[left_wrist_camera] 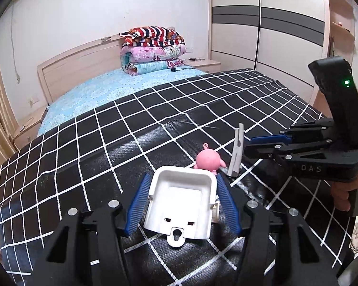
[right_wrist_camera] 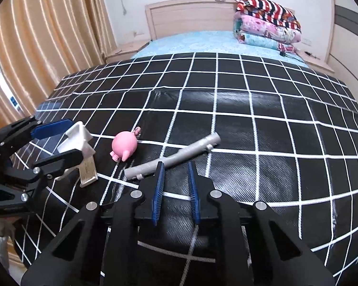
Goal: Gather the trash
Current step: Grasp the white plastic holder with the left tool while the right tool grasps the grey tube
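Right now my left tongs (left_wrist_camera: 182, 199) are pinching a white plastic holder (left_wrist_camera: 181, 205) between their blue pads, low in the middle of the left wrist view. In the right wrist view the same holder (right_wrist_camera: 77, 138) sits at the left edge, with the blue pad above it and the black finger below it. It rests on the black mat with white squares (left_wrist_camera: 107, 147) that covers the near part of the bed. A pink round toy (left_wrist_camera: 208, 160) lies on the mat just behind the holder, a little to the right. In the right wrist view the toy (right_wrist_camera: 124, 146) is left of the middle. A gray stick (right_wrist_camera: 174, 156) lies on the mat and slants from the lower left up to the right. My right tongs (right_wrist_camera: 175, 166) are spread a little and hold nothing, and their blue pads sit at the near end of the stick. I cannot tell if they touch it. In the left wrist view the stick (left_wrist_camera: 237, 150) pokes up just left of my right tongs (left_wrist_camera: 247, 146). Folded blankets (left_wrist_camera: 152, 50) are piled by the headboard at the top. Tan curtains (right_wrist_camera: 47, 40) hang at the upper left of the right wrist view.
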### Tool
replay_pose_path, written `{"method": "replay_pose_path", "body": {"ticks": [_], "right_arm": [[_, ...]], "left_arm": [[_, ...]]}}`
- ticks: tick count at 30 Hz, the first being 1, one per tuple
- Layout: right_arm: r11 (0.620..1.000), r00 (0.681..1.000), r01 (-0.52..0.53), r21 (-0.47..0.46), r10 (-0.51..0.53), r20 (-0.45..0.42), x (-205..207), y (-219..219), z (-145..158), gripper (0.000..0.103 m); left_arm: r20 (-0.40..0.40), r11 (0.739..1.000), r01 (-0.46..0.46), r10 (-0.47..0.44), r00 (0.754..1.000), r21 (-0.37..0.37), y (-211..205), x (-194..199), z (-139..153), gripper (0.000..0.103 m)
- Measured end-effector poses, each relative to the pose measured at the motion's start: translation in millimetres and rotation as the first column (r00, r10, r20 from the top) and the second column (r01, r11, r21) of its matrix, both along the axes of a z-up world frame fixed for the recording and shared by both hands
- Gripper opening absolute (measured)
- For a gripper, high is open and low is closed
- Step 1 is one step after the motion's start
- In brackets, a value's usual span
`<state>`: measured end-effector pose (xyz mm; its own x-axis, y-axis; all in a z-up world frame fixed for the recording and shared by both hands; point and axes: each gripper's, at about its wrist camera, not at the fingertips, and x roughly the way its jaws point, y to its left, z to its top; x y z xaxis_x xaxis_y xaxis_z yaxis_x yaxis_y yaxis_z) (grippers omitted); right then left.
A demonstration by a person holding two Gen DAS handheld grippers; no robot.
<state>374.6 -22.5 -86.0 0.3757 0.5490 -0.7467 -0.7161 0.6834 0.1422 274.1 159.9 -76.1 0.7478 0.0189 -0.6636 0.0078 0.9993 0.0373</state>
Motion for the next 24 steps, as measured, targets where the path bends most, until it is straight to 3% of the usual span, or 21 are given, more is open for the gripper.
{"method": "replay_pose_path", "body": {"ticks": [1, 4, 10, 15, 16, 18, 21, 23, 24], "right_arm": [[1.000, 1.000, 0.005, 0.013, -0.005, -0.007, 1, -1, 1, 0.021], [0.997, 0.998, 0.056, 0.061, -0.054, -0.036, 10, -5, 4, 0.048], [0.990, 0.989, 0.129, 0.056, -0.124, -0.085, 30, 11, -4, 0.049], [0.992, 0.992, 0.121, 0.024, -0.121, -0.031, 25, 26, -6, 0.049], [0.993, 0.993, 0.118, 0.017, -0.117, -0.024, 25, 27, -6, 0.048], [0.993, 0.993, 0.114, -0.001, -0.114, -0.005, 22, 27, -6, 0.032], [0.995, 0.995, 0.099, 0.001, -0.099, -0.003, 19, 21, -6, 0.028], [0.996, 0.996, 0.091, 0.007, -0.091, -0.013, 19, 17, -6, 0.014], [0.996, 0.996, 0.088, 0.013, -0.088, -0.022, 19, 15, -5, 0.011]], "left_arm": [[0.005, 1.000, -0.001, 0.001, 1.000, 0.000, -1, -2, 2, 0.055], [0.016, 1.000, -0.008, 0.008, 1.000, -0.009, -1, -5, 5, 0.055], [0.027, 1.000, -0.009, 0.009, 1.000, -0.014, -6, -12, 10, 0.055], [0.043, 1.000, -0.010, 0.011, 0.999, -0.018, -10, -19, 15, 0.055], [0.047, 1.000, -0.009, 0.009, 0.999, -0.015, -11, -21, 16, 0.055], [0.053, 1.000, -0.012, 0.013, 0.999, -0.016, -11, -25, 18, 0.055], [0.062, 1.000, -0.018, 0.020, 0.998, -0.025, -12, -31, 20, 0.055], [0.068, 0.999, -0.020, 0.022, 0.997, -0.027, -14, -36, 22, 0.055], [0.071, 0.999, -0.020, 0.022, 0.997, -0.028, -16, -39, 23, 0.055]]}}
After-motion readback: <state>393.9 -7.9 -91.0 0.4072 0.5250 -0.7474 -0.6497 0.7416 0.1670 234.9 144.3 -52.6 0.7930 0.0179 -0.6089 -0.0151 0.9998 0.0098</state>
